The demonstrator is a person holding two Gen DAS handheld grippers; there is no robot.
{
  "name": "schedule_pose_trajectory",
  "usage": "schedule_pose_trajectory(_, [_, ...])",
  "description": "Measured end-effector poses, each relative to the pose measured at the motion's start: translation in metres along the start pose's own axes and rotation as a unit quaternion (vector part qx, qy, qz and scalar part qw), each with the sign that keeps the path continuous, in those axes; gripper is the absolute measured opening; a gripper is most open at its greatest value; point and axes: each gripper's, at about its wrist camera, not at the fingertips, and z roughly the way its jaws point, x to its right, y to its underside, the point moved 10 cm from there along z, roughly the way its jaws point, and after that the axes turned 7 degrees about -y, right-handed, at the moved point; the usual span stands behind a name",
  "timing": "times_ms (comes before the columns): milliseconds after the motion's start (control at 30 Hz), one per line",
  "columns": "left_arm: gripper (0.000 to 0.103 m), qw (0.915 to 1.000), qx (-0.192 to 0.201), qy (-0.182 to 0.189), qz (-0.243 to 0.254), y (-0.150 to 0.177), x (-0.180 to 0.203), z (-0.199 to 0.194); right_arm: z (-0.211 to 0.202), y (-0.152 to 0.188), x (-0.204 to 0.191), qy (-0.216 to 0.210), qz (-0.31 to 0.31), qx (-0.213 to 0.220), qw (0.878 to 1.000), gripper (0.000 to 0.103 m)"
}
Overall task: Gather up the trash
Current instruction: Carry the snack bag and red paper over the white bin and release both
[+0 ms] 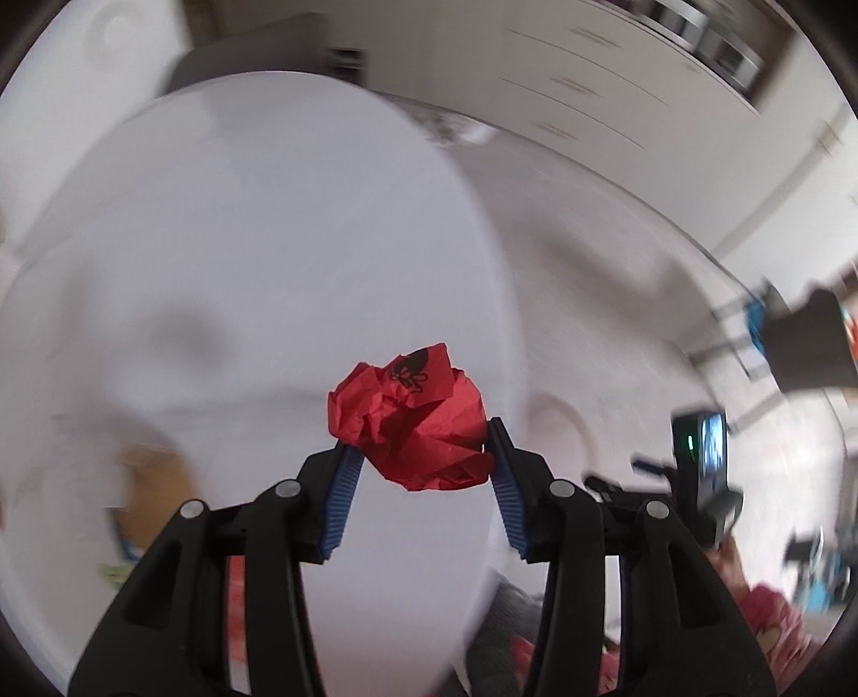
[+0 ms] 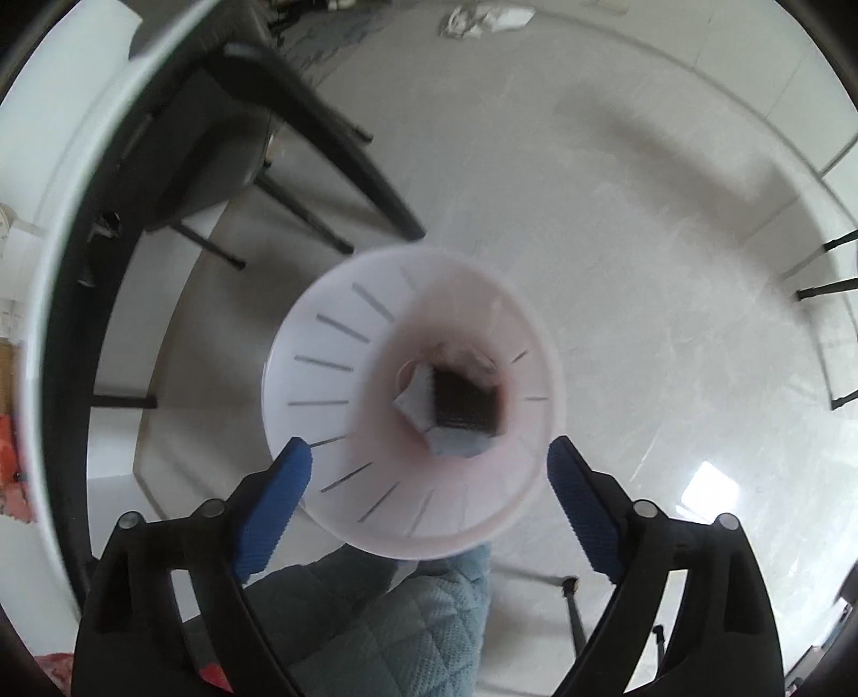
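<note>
My left gripper (image 1: 415, 447) is shut on a crumpled red paper ball (image 1: 413, 423) with a black print, held above the round white table (image 1: 241, 241). My right gripper (image 2: 429, 461) is open and empty, hanging over a white slotted trash bin (image 2: 332, 375) on the floor. Inside the bin lie a dark square piece (image 2: 464, 399) and a grey paper scrap (image 2: 415, 402). The other hand-held gripper with its camera (image 1: 702, 461) shows at the right of the left wrist view.
A black chair (image 2: 225, 134) stands under the white table's edge (image 2: 48, 279) at the left of the right wrist view. Crumpled white paper (image 2: 482, 19) lies on the tiled floor far off. My quilted blue trouser leg (image 2: 375, 616) is below the bin. Brown and coloured scraps (image 1: 150, 482) lie on the table's left.
</note>
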Motion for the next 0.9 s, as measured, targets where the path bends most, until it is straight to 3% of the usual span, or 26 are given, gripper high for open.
schedule_pose_trajectory(100, [0.046, 0.9983, -0.015, 0.022, 0.052, 0.019, 0.063, 0.016, -0.039, -0.004, 0.010, 0.006, 0.001, 0.030, 1.000, 0.096])
schedule_pose_trajectory(233, [0.046, 0.9952, -0.047, 0.037, 0.078, 0.038, 0.111, 0.046, -0.089, -0.009, 0.023, -0.001, 0.009, 0.070, 0.998, 0.098])
schedule_pose_trajectory(300, [0.051, 0.9939, -0.063, 0.031, 0.084, 0.042, 0.135, 0.064, -0.103, -0.011, 0.026, -0.005, 0.012, 0.080, 0.997, 0.099])
schedule_pose_trajectory(467, [0.076, 0.9939, -0.080, 0.027, 0.071, 0.042, 0.140, 0.085, -0.122, -0.018, 0.025, -0.014, -0.002, 0.094, 0.995, 0.099])
schedule_pose_trajectory(633, [0.089, 0.9974, -0.055, 0.022, 0.040, 0.025, 0.105, 0.062, -0.133, -0.022, 0.005, -0.025, -0.032, 0.098, 0.994, 0.099])
schedule_pose_trajectory(800, [0.090, 0.9998, -0.020, 0.001, 0.004, 0.016, 0.064, 0.027, -0.157, -0.037, -0.038, -0.031, -0.095, 0.114, 0.988, 0.099])
schedule_pose_trajectory(900, [0.092, 0.9994, 0.028, -0.011, -0.016, 0.011, 0.033, -0.017, -0.174, -0.047, -0.073, -0.046, -0.136, 0.131, 0.981, 0.099])
